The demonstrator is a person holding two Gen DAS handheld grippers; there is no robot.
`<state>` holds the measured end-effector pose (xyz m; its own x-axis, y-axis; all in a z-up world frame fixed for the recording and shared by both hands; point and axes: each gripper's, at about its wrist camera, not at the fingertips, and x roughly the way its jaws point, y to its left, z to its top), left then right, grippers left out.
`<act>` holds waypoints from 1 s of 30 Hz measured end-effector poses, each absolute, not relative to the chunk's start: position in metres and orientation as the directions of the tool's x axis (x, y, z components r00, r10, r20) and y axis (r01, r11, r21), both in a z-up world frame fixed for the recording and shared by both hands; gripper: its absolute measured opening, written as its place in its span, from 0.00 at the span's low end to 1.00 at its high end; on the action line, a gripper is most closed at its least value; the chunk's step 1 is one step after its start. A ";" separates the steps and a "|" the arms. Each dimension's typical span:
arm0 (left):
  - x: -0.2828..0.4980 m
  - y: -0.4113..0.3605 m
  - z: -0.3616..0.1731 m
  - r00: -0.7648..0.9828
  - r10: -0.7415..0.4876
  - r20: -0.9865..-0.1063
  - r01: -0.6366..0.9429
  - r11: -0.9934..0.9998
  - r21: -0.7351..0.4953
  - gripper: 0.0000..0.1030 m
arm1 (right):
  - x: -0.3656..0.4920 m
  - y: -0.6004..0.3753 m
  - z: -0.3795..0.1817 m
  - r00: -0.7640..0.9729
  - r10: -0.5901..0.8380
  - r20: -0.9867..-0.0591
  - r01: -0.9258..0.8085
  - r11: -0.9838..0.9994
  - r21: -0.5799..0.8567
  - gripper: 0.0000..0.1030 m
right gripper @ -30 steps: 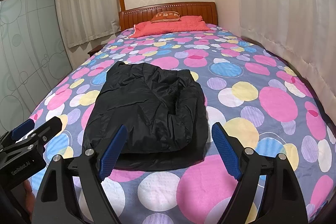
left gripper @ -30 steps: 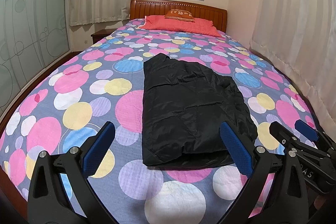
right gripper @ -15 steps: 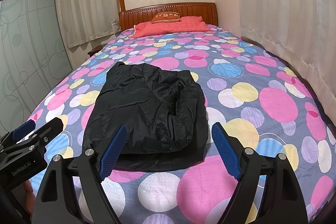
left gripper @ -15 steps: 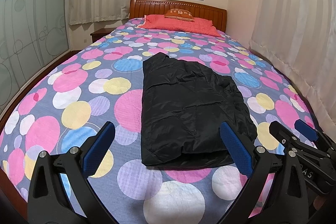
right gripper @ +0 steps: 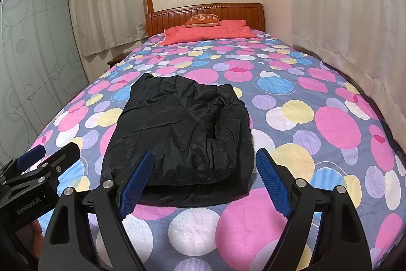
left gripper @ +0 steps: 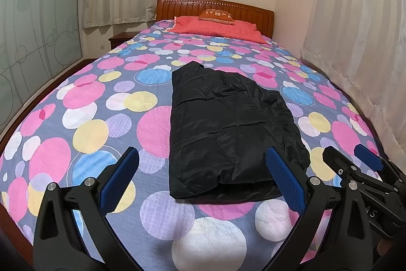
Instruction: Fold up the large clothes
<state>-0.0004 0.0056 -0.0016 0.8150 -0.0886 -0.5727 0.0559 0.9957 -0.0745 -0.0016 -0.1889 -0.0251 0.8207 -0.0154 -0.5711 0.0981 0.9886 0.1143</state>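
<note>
A black padded jacket (left gripper: pixel 228 128) lies folded into a long rectangle on the dotted bedspread (left gripper: pixel 88 103); it also shows in the right wrist view (right gripper: pixel 182 133). My left gripper (left gripper: pixel 203 164) is open and empty, held above the foot of the bed just short of the jacket's near edge. My right gripper (right gripper: pixel 205 169) is open and empty at the same near edge, to the right of the left one. Each gripper shows in the other's view, the right one (left gripper: pixel 355 159) at the right, the left one (right gripper: pixel 48 156) at the left.
The bed has a wooden headboard (left gripper: pixel 215 6) with a red pillow (left gripper: pixel 218 27) and an orange cushion (left gripper: pixel 215 15). White curtains (left gripper: pixel 355 42) hang close along the right side. Frosted sliding doors (left gripper: pixel 33 29) and a nightstand (left gripper: pixel 119 40) stand on the left.
Both grippers stay open and almost still; the view has drifted very slightly. The jacket has not moved.
</note>
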 end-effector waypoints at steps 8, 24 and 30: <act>-0.003 0.004 -0.002 0.817 -0.092 -0.569 0.059 0.995 -0.077 0.97 | -0.002 -0.188 -0.025 0.821 -0.013 -0.570 0.096 0.989 0.114 0.79; -0.007 -0.010 0.002 0.824 -0.059 -0.563 0.043 0.998 -0.041 0.97 | -0.002 -0.185 -0.024 0.821 -0.014 -0.571 0.095 0.989 0.113 0.79; -0.004 0.001 0.001 0.840 -0.074 -0.538 0.030 0.996 -0.089 0.98 | -0.002 -0.185 -0.025 0.819 -0.015 -0.573 0.098 0.989 0.114 0.79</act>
